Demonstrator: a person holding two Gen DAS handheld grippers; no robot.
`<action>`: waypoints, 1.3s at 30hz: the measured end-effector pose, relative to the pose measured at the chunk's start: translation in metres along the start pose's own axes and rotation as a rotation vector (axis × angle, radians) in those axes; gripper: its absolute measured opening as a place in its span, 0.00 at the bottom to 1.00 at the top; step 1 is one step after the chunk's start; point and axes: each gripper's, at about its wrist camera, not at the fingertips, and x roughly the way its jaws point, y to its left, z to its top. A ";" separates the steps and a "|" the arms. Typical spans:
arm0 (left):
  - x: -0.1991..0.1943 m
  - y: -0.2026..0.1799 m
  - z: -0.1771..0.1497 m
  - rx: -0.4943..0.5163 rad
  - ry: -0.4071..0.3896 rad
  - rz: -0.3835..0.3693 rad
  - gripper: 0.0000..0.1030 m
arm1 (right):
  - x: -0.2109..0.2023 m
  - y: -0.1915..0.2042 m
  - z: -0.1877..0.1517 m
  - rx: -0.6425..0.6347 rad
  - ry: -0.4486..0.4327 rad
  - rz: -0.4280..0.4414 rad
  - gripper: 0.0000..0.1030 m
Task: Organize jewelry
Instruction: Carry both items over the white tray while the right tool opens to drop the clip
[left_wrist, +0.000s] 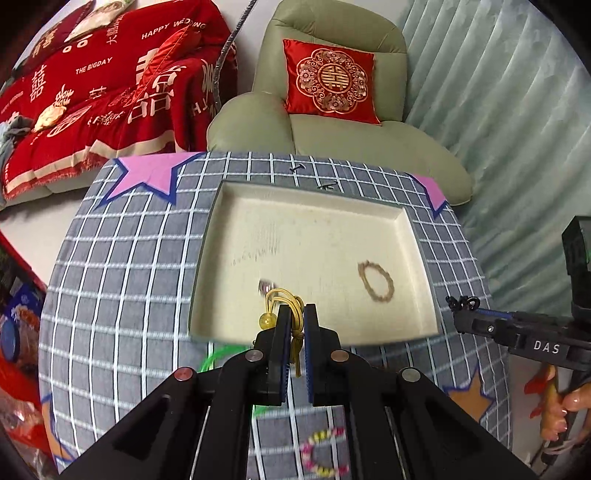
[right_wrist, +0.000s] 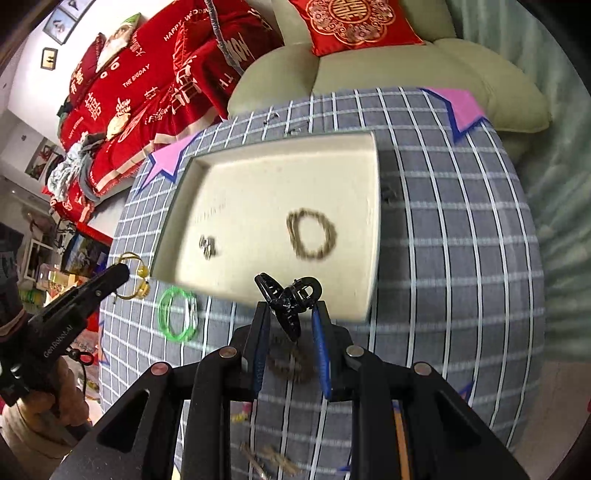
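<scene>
- Cream-coloured tray (left_wrist: 321, 206) sits on a worktop covered by a grey checked cloth (left_wrist: 122, 258) with pink star patches.
- Left claw (left_wrist: 294, 325) is pressed together on a yellow cord bracelet (left_wrist: 282, 299) with a round yellow bead, holding it over the near edge of the tray.
- Right claw (right_wrist: 289, 314) pinches a black hair clip (right_wrist: 286, 299) between its blue-lined fingers (right_wrist: 320, 332), just above the tray's near rim (right_wrist: 295, 295).
- Inside the tray lies a brown beaded bracelet (right_wrist: 312, 234), toward the right side, and a small blurred silver piece (right_wrist: 208, 246) toward the left, well apart from each other.
- On the cloth outside the tray, a green translucent bangle (right_wrist: 177, 314) lies near the tray's near-left corner.
- A dark brown beaded ring (right_wrist: 290, 363) rests on the cloth between the right claw's fingers, below the clip.
- A pink and yellow beaded bracelet (left_wrist: 325, 452) lies on the cloth close to the left claw's body.
- Behind the worktop stand a pale green armchair (left_wrist: 332, 140) with a red embroidered cushion (left_wrist: 330, 81), and a sofa under a red blanket (left_wrist: 103, 96).
</scene>
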 end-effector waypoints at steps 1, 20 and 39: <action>0.006 -0.001 0.004 0.001 0.001 0.005 0.16 | 0.003 -0.001 0.006 -0.002 0.001 0.001 0.24; 0.113 -0.019 0.048 0.056 0.063 0.131 0.16 | 0.084 -0.022 0.077 0.011 0.054 -0.006 0.24; 0.150 -0.020 0.042 0.097 0.136 0.244 0.16 | 0.117 -0.031 0.084 0.016 0.118 -0.024 0.28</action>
